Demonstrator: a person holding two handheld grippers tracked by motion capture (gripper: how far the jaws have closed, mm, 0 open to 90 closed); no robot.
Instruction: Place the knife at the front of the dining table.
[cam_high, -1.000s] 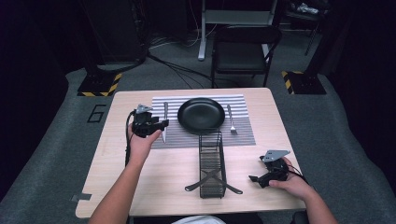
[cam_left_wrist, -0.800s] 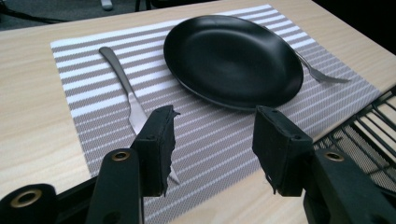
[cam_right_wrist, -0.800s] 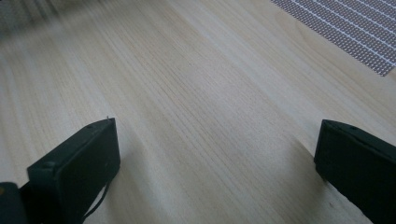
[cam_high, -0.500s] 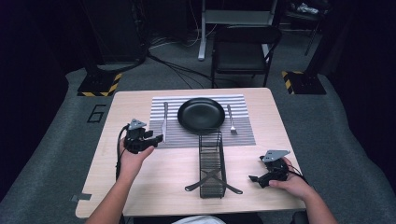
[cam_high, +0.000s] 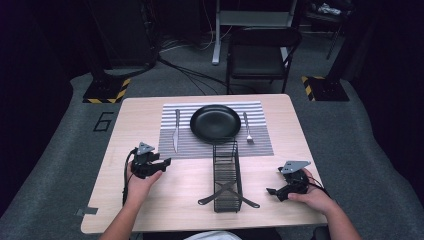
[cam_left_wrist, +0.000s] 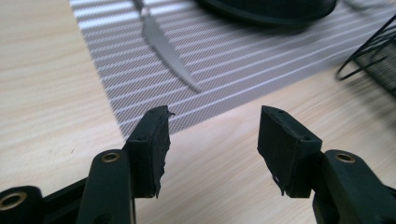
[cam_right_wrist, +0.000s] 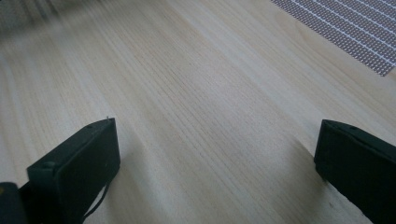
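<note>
My left gripper (cam_high: 162, 162) hovers over bare table (cam_high: 130, 120), just off the near left corner of the striped placemat (cam_high: 260, 142). Its jaws have just been opening; they stand apart with nothing between them. In the left gripper view (cam_left_wrist: 212, 135) the gap frames bare wood, with the mat's edge just beyond.

The knife (cam_high: 176, 131) lies on the left part of the mat, blade pointing toward me, its tip near the mat's near edge. In the left gripper view the blade (cam_left_wrist: 168, 49) lies a little ahead of the jaws, nothing between it and them.

Black plate (cam_high: 215, 123) at mid-mat, far side, empty. Fork (cam_high: 247, 128) to its right, tines toward me.

Wire rack (cam_high: 226, 175) stands lengthwise at the table's middle, its far end touching or just over the mat's near edge; nothing in it. Its rim shows at right in the left gripper view (cam_left_wrist: 369, 51). It stands between my two grippers.

My right gripper (cam_high: 272, 190) sits low by the near right edge, jaws wide apart and empty, pointing left toward the rack. In the right gripper view (cam_right_wrist: 217, 140) there is plain wood between the pads, with a corner of the mat (cam_right_wrist: 355, 32) at far right.

Folding chair (cam_high: 260, 52) beyond the far edge.
</note>
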